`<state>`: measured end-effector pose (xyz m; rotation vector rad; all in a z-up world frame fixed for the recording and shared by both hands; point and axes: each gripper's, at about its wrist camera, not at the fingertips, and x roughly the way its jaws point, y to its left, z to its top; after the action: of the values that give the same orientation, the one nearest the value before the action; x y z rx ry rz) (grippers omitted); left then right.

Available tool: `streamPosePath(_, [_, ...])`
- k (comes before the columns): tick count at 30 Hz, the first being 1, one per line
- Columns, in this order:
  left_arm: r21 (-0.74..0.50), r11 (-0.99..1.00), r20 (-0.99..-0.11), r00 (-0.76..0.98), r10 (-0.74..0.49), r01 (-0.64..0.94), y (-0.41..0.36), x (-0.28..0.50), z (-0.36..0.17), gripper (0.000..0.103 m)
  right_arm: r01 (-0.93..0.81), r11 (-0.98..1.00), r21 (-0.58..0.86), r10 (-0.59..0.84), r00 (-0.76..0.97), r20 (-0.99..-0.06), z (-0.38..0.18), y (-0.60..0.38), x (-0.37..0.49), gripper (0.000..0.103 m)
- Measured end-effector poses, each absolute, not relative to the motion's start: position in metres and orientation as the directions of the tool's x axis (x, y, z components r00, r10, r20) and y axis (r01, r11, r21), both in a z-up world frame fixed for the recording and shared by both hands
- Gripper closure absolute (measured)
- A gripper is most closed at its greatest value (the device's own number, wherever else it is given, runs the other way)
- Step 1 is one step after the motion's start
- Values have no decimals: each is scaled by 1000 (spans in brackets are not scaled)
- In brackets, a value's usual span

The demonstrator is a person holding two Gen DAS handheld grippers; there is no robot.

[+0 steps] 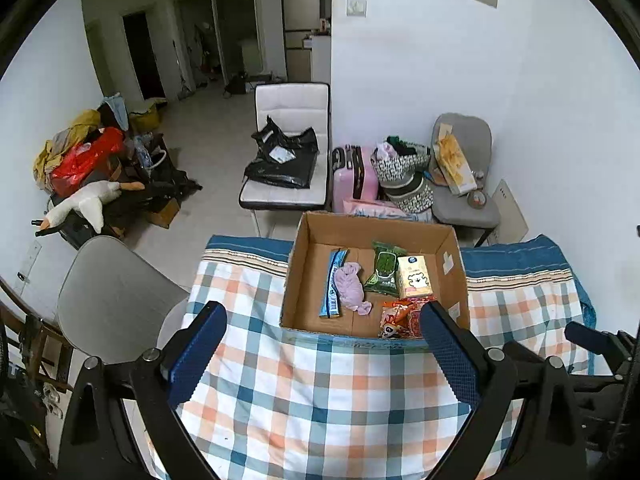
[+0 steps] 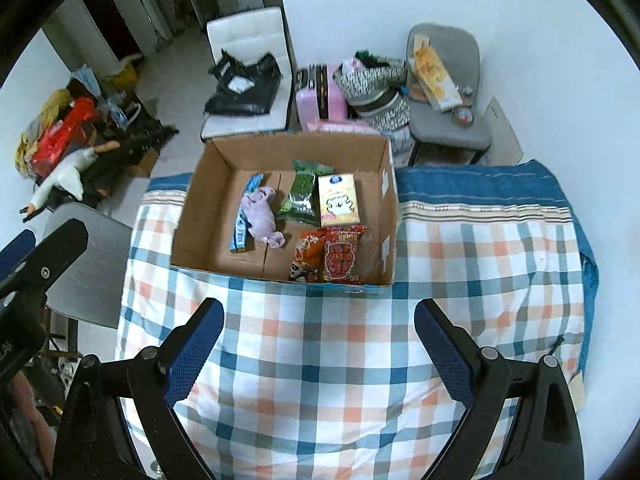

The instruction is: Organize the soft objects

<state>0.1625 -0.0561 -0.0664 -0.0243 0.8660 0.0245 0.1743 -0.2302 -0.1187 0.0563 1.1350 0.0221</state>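
An open cardboard box stands on a table with a checked cloth. Inside it lie a purple soft toy, a blue packet, a green packet, a tissue pack with a bear and red snack bags. My left gripper is open and empty over the cloth near the box's front edge. My right gripper is open and empty just before the box.
A grey chair stands left of the table. Behind the box are a white chair with a black bag, a pink suitcase and a grey chair with clutter. Clutter with a plush goose lies far left.
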Motion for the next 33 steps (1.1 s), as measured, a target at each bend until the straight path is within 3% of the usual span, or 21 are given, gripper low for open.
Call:
streamPosePath(15, [-15, 1000, -714, 701, 7, -26, -56, 97, -26, 4, -19, 997, 72, 70, 562, -824, -30, -232, 88, 5])
streamPosePath(33, [-7, 999, -717, 696, 21, -36, -51, 79, -20, 4, -24, 997, 74, 74, 593, -802, -8, -233, 66, 5])
